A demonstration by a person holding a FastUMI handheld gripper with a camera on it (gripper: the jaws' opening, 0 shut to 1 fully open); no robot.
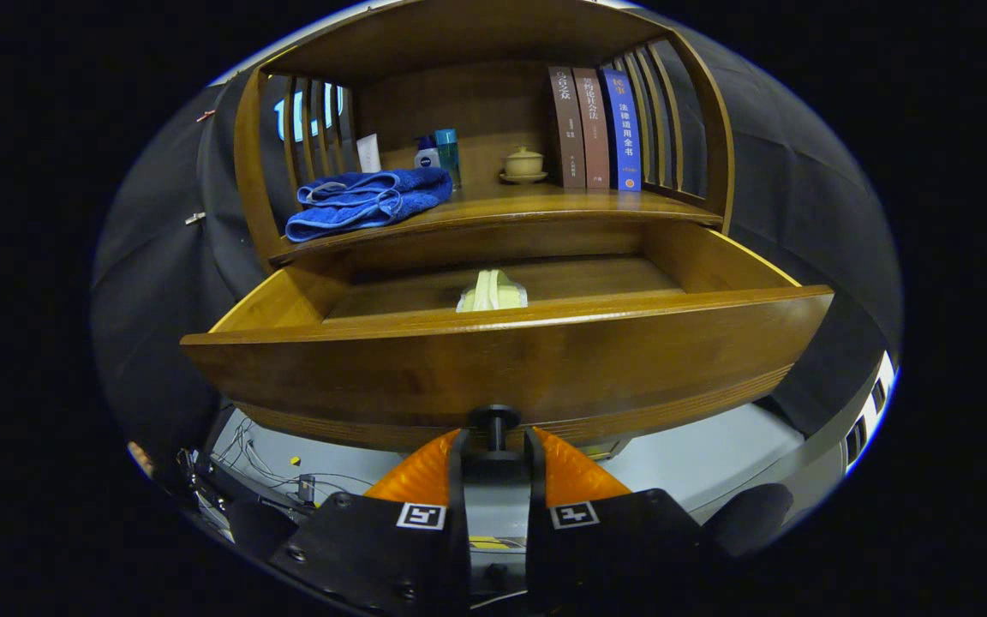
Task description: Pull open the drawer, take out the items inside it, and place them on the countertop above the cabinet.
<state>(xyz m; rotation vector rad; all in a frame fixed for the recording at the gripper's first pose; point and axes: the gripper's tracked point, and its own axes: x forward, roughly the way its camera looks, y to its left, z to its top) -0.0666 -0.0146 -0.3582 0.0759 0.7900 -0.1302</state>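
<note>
**Drawer out, knob still pinched, one item waiting inside**

Orange fingers (425, 471) at the bottom centre of the frame close narrowly around the small black knob (494, 422) on the drawer front; the gripper (494, 454) looks nearly closed, both pads seeming to press the knob's stem, though the contact itself is partly hidden by the dark finger bodies.

Above them, the wooden drawer (511, 360) is pulled well out of the cabinet. Inside, near the front wall at mid-frame, lies the task's item: one pale yellow folded cloth or packet (492, 291). I cannot tell which. The drawer's front wall hides the near part of its floor, so more may lie there.

On the countertop (545, 206), in the upper half:
- one blue towel (365, 201), left
- one white tube (368, 152) and two small bottles (438, 152) behind it
- one lidded cup (523, 163) on a saucer, centre
- three upright books (595, 128), right

Risks, as I judge them: pulling further could draw the drawer off its runners or tip it. Letting go abruptly might let it slide back. Free room on the countertop is tight, so placing the item carelessly could knock the cup or bottles.
</note>
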